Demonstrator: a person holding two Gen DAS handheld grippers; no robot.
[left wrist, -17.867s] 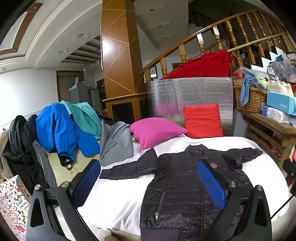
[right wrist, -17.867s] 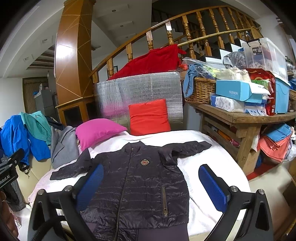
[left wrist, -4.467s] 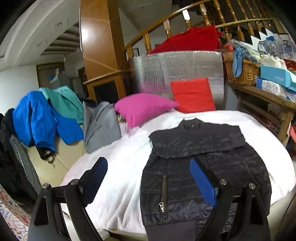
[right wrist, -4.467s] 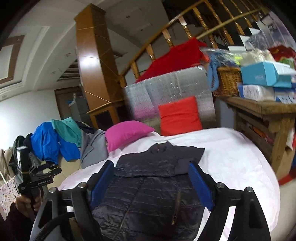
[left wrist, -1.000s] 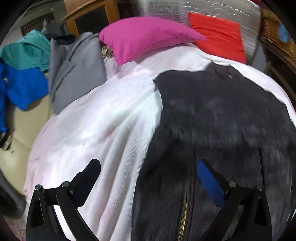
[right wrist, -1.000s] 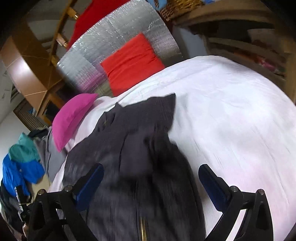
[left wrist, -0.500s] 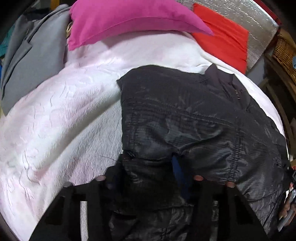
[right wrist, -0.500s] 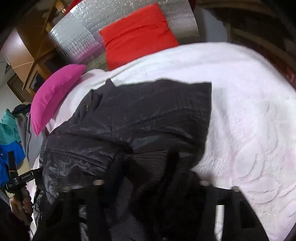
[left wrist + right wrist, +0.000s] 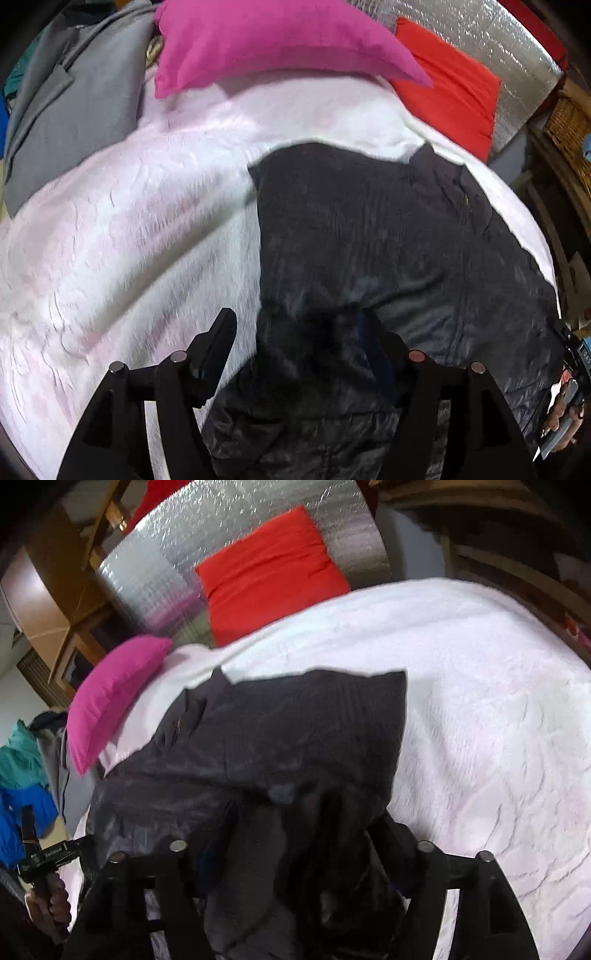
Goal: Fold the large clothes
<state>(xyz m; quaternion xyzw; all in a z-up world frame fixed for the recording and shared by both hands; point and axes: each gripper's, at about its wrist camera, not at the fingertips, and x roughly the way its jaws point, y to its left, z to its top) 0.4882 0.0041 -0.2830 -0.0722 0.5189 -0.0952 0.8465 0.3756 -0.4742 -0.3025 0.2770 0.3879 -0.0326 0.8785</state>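
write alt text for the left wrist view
The left gripper is shut on the hem of a black puffer jacket lying on a white blanket. A pink pillow and a red pillow lie beyond.

Bare white blanket (image 9: pixel 498 709) flanks the jacket (image 9: pixel 369 229); pillows (image 9: pixel 266 40) block beyond.

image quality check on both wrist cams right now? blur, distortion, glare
Left wrist: strong fisheye bend with dark corners; motion blur smears the black jacket and white blanket; left gripper is sharper. Right wrist: same distortion; jacket is soft, red cushion fairly clear, and the silver foil panel shows speckled glare.
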